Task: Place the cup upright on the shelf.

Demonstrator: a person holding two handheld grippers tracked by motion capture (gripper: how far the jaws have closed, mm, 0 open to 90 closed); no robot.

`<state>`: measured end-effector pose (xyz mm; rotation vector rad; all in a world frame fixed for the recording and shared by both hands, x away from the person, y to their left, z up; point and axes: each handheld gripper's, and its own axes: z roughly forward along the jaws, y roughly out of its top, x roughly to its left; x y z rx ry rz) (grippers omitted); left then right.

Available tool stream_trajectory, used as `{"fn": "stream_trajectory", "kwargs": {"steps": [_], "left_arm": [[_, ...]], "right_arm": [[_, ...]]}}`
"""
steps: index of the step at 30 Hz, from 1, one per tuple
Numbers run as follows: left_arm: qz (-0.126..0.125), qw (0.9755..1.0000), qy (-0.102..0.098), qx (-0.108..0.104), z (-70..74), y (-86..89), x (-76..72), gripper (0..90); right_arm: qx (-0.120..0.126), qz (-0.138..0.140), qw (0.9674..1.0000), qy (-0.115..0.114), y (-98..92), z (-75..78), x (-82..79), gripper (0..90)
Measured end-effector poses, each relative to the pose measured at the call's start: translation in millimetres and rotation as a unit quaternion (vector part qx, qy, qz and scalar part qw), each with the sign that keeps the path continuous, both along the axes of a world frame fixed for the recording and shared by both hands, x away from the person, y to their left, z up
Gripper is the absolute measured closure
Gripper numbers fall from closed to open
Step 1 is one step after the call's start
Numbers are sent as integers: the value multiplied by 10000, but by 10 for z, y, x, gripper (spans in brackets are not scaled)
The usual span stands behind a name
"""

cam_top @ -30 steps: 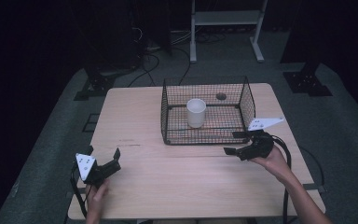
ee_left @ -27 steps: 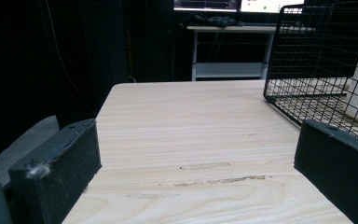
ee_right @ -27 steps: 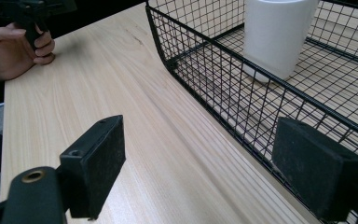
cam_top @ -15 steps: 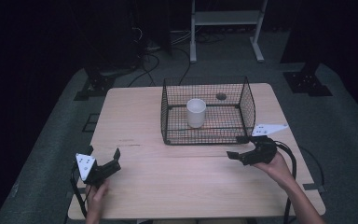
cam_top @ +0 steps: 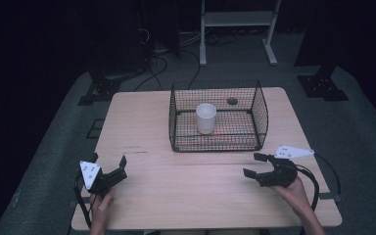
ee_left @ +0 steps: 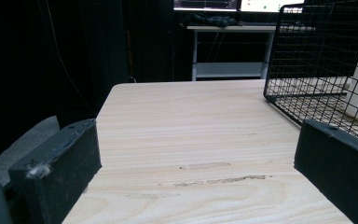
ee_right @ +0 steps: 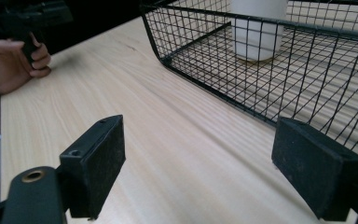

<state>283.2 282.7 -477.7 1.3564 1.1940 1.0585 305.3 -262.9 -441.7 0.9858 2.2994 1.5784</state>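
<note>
Cup (cam_top: pixel 206 118) stands upright inside the wire basket (cam_top: pixel 262 117), left of the basket's middle, on the worktop (cam_top: pixel 142 122). A small dark object (cam_top: pixel 232 101) lies at the basket's far side, at 1 o'clock from the cup.

Right tool (cam_top: pixel 254 165) – jaws spread, nothing between them – sits low over the worktop just outside the basket's near right corner; cup at about 11 o'clock from it, behind the mesh, well apart.

Left tool (cam_top: pixel 109 165) – jaws spread, empty – rests at the near left of the worktop; cup at about 2 o'clock, well apart. Both tools are held in hands.
</note>
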Motion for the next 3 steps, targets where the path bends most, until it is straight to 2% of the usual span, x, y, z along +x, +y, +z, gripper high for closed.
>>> {"fn": "stream_trajectory", "kwargs": {"steps": [3], "left_arm": [[7, 10000, 0, 2, 0, 1, 2, 0]], "right_arm": [[306, -227, 9992, -106, -34, -91, -173, 162]]}}
